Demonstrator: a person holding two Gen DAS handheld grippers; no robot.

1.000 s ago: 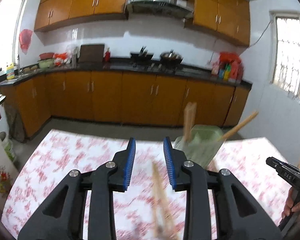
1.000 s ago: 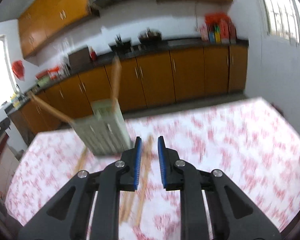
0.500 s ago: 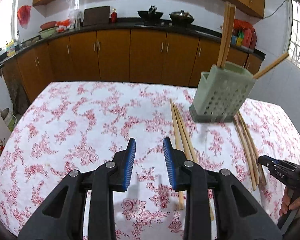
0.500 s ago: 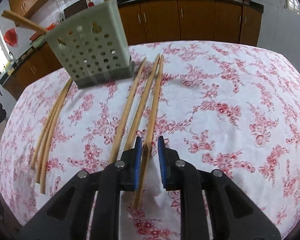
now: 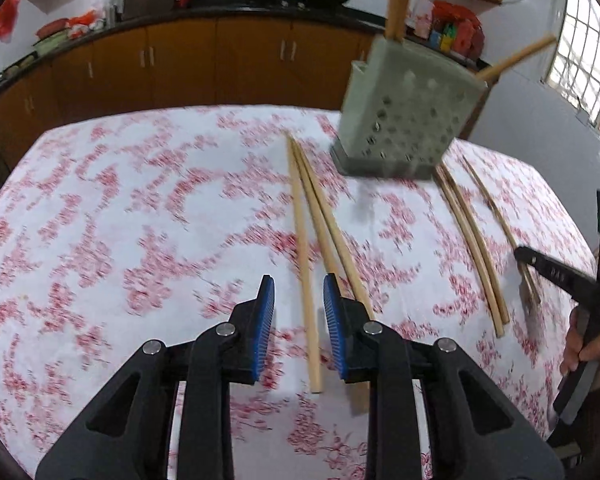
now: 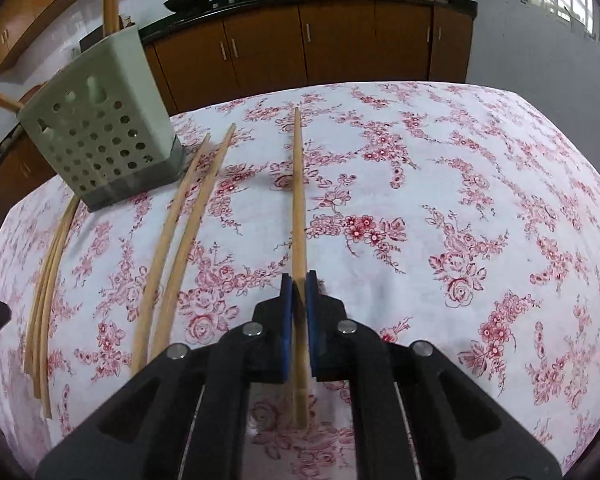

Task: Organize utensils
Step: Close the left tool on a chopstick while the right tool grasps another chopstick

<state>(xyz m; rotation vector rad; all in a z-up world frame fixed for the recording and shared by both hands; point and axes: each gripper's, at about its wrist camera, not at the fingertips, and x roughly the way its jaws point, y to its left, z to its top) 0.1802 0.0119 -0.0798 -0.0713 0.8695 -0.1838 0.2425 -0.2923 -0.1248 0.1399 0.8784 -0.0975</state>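
Left tongs [image 5: 299, 316] jaws parted, blue pads [image 5: 265, 320] wide apart, nothing clamped, angled down toward worktop. Right tongs [image 6: 299, 292] jaws nearly closed, pads pinching a chopstick [image 6: 298, 200] that runs straight ahead between them. Person's right hand [image 5: 588, 350] grips the right tongs' handle at left view's edge.

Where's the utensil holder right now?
In the right wrist view the green utensil holder stands at the table's far left, beyond the right tool, between loose chopsticks on either side.
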